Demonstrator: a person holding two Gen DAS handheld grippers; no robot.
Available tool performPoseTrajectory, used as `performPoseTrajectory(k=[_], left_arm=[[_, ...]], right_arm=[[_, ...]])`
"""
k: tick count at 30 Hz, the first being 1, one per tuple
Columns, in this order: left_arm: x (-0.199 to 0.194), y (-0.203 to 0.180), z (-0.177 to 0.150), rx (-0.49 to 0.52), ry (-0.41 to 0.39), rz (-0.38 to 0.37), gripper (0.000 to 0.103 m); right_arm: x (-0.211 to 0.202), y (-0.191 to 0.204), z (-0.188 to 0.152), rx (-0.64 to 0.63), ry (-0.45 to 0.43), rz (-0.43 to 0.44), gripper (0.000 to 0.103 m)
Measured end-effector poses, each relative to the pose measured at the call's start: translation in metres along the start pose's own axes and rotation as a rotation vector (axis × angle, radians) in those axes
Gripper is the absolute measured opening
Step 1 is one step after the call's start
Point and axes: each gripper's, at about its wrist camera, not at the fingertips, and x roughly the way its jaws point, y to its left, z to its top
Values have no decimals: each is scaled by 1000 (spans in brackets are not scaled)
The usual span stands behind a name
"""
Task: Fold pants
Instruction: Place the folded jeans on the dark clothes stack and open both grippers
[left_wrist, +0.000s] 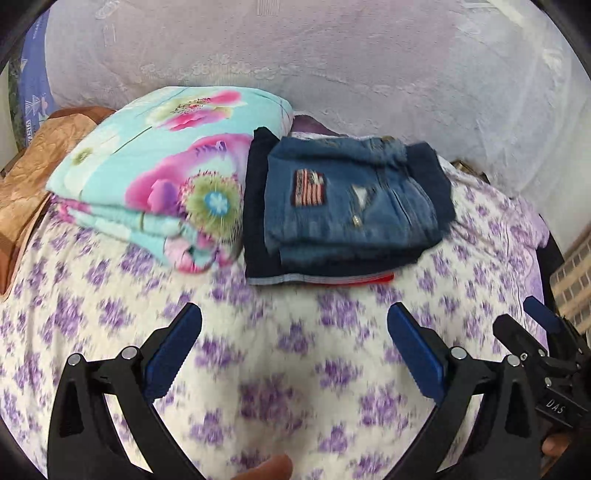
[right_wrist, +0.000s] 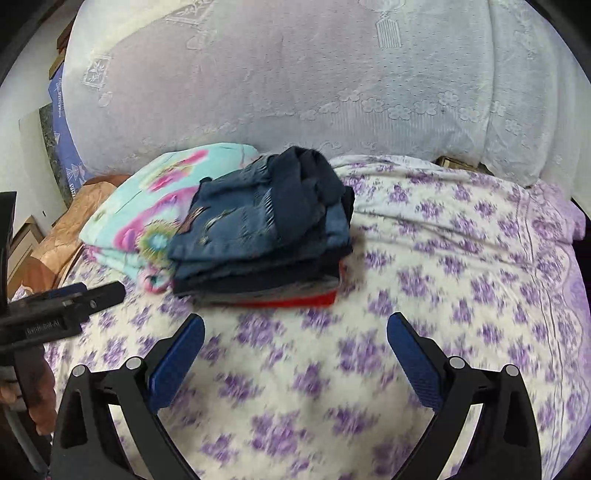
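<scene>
On the bed (left_wrist: 280, 373), against the flowered quilt (left_wrist: 147, 177), the folded jeans (left_wrist: 351, 206) sit on top of a small stack (right_wrist: 266, 284) of darker folded clothes with a red layer at the bottom. The jeans lie flat in the left wrist view, patch side up. From the right wrist view the far part looks bunched, with a dark fold standing up at the back.

The left gripper (left_wrist: 294, 347) hangs over bare sheet in front of the stack, its jaws spread wide and holding nothing. The right gripper (right_wrist: 295, 354) does the same, jaws wide apart and empty, also short of the stack. Neither touches the cloth. The folding looks done or nearly so.

The risks lie in what is left:
- **Raised fold.** If it is loose, it could flop open by itself and undo the top layer.
- **Overhang.** The jeans are smaller than the dark piece beneath and sit toward one side, so a nudge from either gripper could slide them off.
- **Soft base.** The bed gives under weight, so pressing down to flatten the bunch could tip the stack toward the quilt or the front edge.
- **Snagging.** A wide jaw pushed in low could catch the red layer instead of the jeans and drag the pile apart.

Both views are blurred, so I cannot tell how tight the folds are.
</scene>
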Motion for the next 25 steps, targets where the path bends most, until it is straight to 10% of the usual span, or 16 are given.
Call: performPoseTrajectory(k=[25], left_arm=[[-83,37,-78,64,22,17,98]], right_arm=[[-65,86,-85,2,43,4,99]])
